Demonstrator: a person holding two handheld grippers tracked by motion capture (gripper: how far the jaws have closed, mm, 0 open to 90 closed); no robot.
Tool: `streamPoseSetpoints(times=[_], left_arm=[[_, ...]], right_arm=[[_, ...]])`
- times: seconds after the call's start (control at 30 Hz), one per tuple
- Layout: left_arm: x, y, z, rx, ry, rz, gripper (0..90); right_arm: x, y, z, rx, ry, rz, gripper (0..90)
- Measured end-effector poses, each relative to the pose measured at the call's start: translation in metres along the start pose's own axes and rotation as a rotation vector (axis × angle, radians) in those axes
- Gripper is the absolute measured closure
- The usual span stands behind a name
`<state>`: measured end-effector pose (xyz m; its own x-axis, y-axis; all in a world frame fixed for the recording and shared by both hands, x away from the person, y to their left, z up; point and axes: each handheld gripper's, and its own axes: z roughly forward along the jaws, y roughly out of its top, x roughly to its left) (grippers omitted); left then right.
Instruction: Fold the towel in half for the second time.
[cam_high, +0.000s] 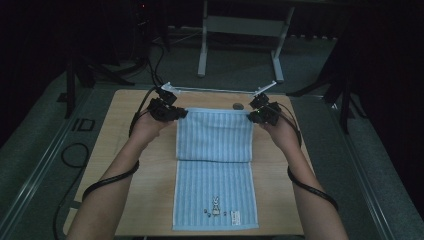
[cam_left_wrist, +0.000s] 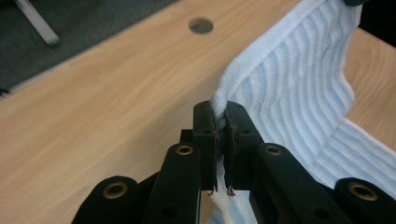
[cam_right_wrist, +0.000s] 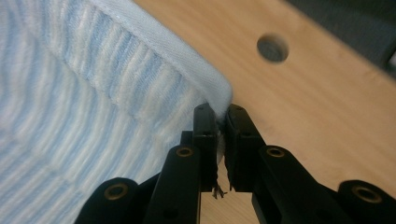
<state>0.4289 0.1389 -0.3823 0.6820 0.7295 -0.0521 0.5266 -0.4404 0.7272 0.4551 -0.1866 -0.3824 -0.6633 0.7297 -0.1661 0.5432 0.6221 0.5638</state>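
Above the pale wooden table (cam_high: 145, 150), left tool (cam_high: 176, 113) and right tool (cam_high: 254, 116) (both clenched) pinch the blue striped cloth towel's (cam_high: 215, 165) far corners.

Left gripper (cam_high: 181, 114), right gripper (cam_high: 251, 116): black linkage jaws, brass-ringed pivot screws, grey three-cornered top plates, black cables trailing toward 6 o'clock. Forearms bare, no sleeves.

Left gripper (cam_high: 181, 114) and right gripper (cam_high: 251, 116) raised, jaws clamped.
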Motion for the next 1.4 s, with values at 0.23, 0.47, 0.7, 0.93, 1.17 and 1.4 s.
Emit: streamPoseSetpoints(times=[0.23, 0.47, 0.7, 0.93, 1.17, 1.4], left_arm=[[-0.025, -0.023, -0.044, -0.088, -0.050, 0.024, 83.8], [-0.056, -0.089, -0.046, -0.064, -0.138, 0.040, 83.8], [-0.086, -0.143, -0.025, 0.012, -0.249, 0.027, 83.7], [-0.088, -0.157, 0.002, 0.078, -0.252, -0.007, 83.7], [-0.094, -0.139, -0.031, -0.020, -0.263, 0.023, 83.6], [-0.130, -0.166, -0.059, 0.044, -0.480, 0.094, 68.9]], right_arm=[[0.023, -0.014, -0.049, -0.134, 0.002, -0.048, 83.7], [0.059, -0.072, -0.058, -0.159, 0.081, -0.113, 83.6], [0.081, -0.123, -0.035, -0.080, 0.147, -0.119, 83.6], [0.082, -0.147, -0.003, -0.016, 0.210, -0.078, 83.5], [0.082, -0.137, -0.033, -0.099, 0.186, -0.095, 83.6], [0.109, -0.177, -0.093, -0.183, 0.248, -0.122, 71.8]])
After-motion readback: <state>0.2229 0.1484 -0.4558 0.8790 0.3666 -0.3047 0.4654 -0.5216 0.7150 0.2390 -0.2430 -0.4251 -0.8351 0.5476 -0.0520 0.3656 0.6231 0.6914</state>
